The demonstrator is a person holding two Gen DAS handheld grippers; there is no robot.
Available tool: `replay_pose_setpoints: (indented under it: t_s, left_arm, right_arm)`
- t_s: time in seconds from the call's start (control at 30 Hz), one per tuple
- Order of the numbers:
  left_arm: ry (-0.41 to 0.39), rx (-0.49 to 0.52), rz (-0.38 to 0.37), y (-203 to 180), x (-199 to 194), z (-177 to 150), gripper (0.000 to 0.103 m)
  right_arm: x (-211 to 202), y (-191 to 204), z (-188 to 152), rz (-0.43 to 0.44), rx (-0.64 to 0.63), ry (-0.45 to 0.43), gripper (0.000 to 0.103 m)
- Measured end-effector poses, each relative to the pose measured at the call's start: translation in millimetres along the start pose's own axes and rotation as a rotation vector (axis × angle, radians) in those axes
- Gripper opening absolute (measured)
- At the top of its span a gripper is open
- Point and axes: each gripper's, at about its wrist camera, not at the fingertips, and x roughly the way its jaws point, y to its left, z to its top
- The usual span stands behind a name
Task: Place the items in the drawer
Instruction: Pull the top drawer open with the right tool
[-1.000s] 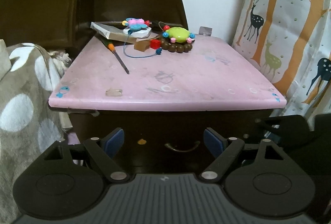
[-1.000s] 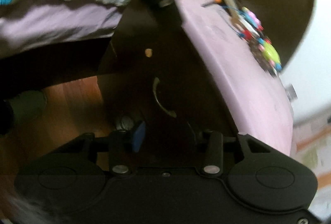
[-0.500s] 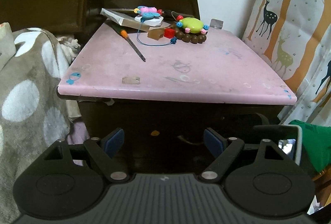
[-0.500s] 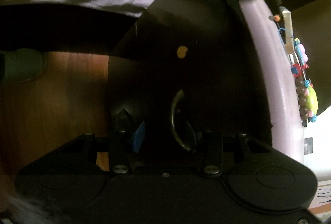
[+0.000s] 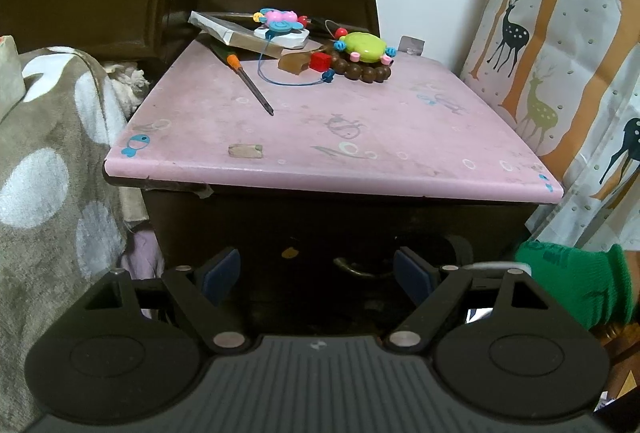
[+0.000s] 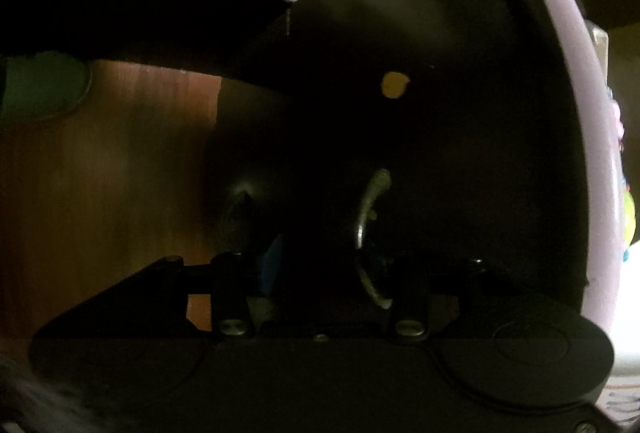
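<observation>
Two tongs are working the shut drawer point(image 5: 352, 249) — right tongs point(image 6: 332, 273) are straddling its handle point(image 6: 370, 229) unclenched, left tongs point(image 5: 318, 271) are waiting released; a clench and pull seem next.

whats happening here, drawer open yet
Not yet. The right tool sits open at the curved metal drawer handle of the dark wooden nightstand, the handle between its fingers. The left tool waits open in front. The orange-handled screwdriver and colourful bead toys lie on the pink top.
</observation>
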Motion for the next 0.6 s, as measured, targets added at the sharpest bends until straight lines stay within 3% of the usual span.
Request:
replay_pose_setpoints:
  t_s: [0.07, 0.13, 0.23, 0.6]
  left_arm:
    - [0.0, 0.001, -0.001, 1, 0, 1, 0.084]
    - [-0.002, 0.003, -0.001, 1, -1, 1, 0.084]
    - [-0.005, 0.003, -0.008, 0, -3, 2, 0.084]
    - [-0.054, 0.034, -0.105, -10, -43, 6, 0.084]
  right_arm:
    - [0, -1, -1, -0.008, 0.021, -0.013, 0.046]
    - [-4, -7, -2, -0.026, 0.061, -0.017, 0.029]
    - [-5, -10, 0, -0.029, 0.075, -0.008, 0.022]
    - [-15, -3, 5, 0.035, 0.073, 0.009, 0.022]
